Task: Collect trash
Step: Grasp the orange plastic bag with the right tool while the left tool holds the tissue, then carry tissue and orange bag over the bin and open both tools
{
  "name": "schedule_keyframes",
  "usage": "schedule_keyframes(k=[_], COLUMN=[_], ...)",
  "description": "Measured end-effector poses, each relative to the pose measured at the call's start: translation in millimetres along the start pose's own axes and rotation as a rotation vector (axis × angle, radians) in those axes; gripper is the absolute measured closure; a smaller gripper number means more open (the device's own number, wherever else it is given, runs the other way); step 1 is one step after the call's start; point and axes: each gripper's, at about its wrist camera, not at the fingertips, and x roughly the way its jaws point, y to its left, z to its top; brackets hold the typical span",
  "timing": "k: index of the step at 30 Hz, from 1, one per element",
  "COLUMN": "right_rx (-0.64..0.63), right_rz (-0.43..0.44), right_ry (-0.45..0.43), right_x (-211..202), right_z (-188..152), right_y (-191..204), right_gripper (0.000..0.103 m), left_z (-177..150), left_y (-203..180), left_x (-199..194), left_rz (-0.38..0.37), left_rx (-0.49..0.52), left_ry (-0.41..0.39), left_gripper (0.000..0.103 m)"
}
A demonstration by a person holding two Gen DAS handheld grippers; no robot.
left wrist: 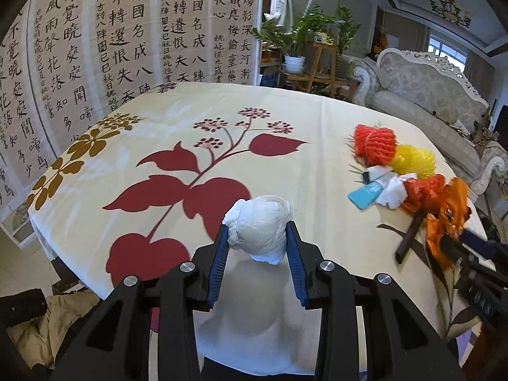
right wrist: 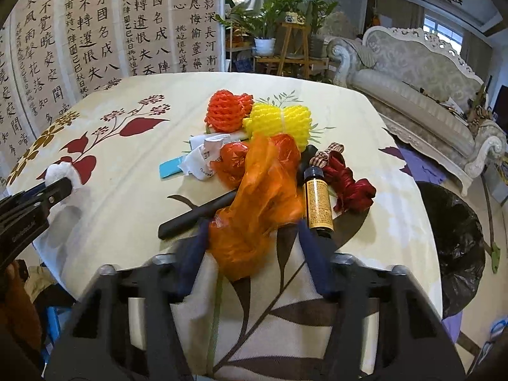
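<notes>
My left gripper (left wrist: 257, 233) is shut on a crumpled white paper ball (left wrist: 258, 228), held just above the floral tablecloth (left wrist: 177, 133); it also shows at the left of the right wrist view (right wrist: 60, 187). My right gripper (right wrist: 254, 231) is shut on an orange plastic bag (right wrist: 260, 203), lifted over the table's near edge. The trash pile lies beyond it: orange foam net (right wrist: 227, 111), yellow foam net (right wrist: 281, 123), white paper scraps (right wrist: 204, 158), a blue card (right wrist: 171, 166), a black stick (right wrist: 197, 214), a brown bottle (right wrist: 317, 203), dark red ribbon (right wrist: 349, 184).
A bin lined with a black bag (right wrist: 454, 244) stands on the floor right of the table. A sofa (right wrist: 419, 89) is at the back right, potted plants (right wrist: 270, 28) behind, a calligraphy screen (right wrist: 95, 31) at the back left.
</notes>
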Motion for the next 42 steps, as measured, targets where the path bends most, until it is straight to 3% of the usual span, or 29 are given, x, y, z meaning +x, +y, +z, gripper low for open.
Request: schedule_keyframes(k=[5, 15, 23, 31, 42], right_rx=[0.016, 0.054, 0.030, 0.078, 0.218], right_rz=[-0.001, 0.015, 0.015, -0.073, -0.251], right_ry=[-0.024, -0.039, -0.105, -0.145, -0.167], right_x=[-14, -18, -38, -52, -67], right_z=[1, -3, 5, 6, -9], right_y=[-13, -31, -31, -65, -150], right_gripper=[0.088, 0.089, 0.089, 0.089, 0.089], left_z=[1, 10, 12, 12, 16], left_y=[-20, -46, -58, -90, -177], left_x=[-7, -12, -14, -16, -23], left_rz=[-0.041, -0.068, -0.093, -0.168, -0.340], left_rx=[0.030, 0.071, 0.085, 0.133, 0.242], left_ry=[-0.016, -0.039, -0.045, -0.063, -0.085], left_gripper=[0.066, 0.066, 0.066, 0.066, 0.066])
